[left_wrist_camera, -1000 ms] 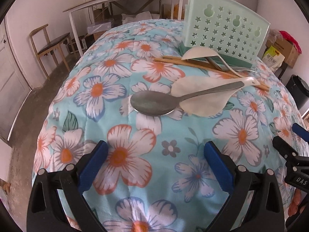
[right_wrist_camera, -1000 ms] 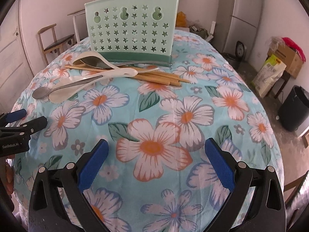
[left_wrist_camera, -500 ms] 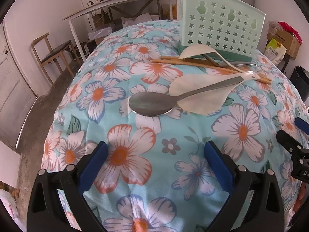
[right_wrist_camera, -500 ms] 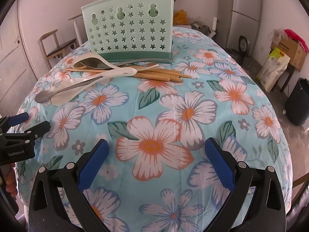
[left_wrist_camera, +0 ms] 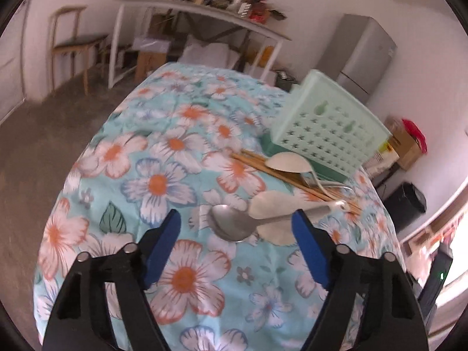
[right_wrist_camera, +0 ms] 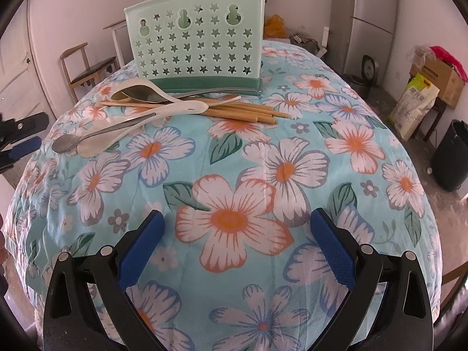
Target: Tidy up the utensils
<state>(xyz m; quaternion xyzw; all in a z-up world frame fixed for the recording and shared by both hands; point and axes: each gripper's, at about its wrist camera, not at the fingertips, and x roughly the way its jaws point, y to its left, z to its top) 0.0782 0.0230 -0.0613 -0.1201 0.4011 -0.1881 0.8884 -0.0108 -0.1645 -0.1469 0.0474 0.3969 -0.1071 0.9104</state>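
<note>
A mint green utensil holder (right_wrist_camera: 199, 44) with star holes stands at the far side of the flowered table; it also shows in the left wrist view (left_wrist_camera: 327, 125). In front of it lies a pile: a metal spoon (left_wrist_camera: 234, 226) (right_wrist_camera: 67, 143) resting on a white rice paddle (left_wrist_camera: 275, 204) (right_wrist_camera: 117, 137), wooden chopsticks (right_wrist_camera: 239, 111) (left_wrist_camera: 280, 172), and a white ladle (right_wrist_camera: 140, 87) with a second metal spoon in it. My left gripper (left_wrist_camera: 237, 245) is open, its jaws on either side of the metal spoon's bowl. My right gripper (right_wrist_camera: 237, 248) is open and empty over the cloth.
The table wears a light blue cloth with large flowers (right_wrist_camera: 234, 219). A wooden chair (left_wrist_camera: 76, 41) and a long white table (left_wrist_camera: 204, 17) stand behind. A grey fridge (right_wrist_camera: 374, 20), boxes (right_wrist_camera: 438, 79) and a black bin (right_wrist_camera: 453, 158) are to the right.
My left gripper has moved forward and turned, so the metal spoon's bowl now lies between its jaws. My right gripper has moved slightly closer to the holder.
</note>
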